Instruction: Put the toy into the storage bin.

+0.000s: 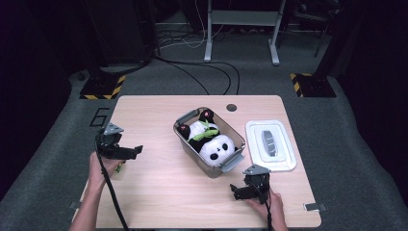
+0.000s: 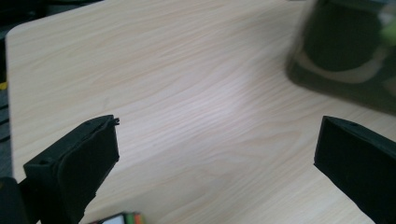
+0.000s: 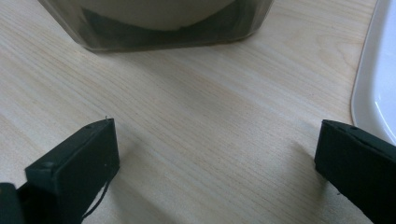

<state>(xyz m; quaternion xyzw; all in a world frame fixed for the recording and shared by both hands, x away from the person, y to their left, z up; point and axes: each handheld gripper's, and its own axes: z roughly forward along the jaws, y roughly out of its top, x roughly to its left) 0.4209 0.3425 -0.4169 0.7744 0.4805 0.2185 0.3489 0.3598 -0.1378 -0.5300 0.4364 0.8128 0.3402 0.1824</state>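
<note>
High view: black-and-white plush panda (image 1: 211, 138) fills the clear plastic tub (image 1: 230, 164) mid-bench, white lid (image 1: 284, 161) at the right edge; left gripper (image 1: 137, 150) and right gripper (image 1: 234, 191) both released, empty.

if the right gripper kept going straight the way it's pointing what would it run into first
Most likely the translucent grey plastic box holding the panda plush toy. In the right gripper view it sits dead ahead of the right gripper, across bare wooden table. The white lid lies off to one side.

Bright overhead light on the table (image 1: 159, 192) — dark surroundings, close views softly blurred.
</note>
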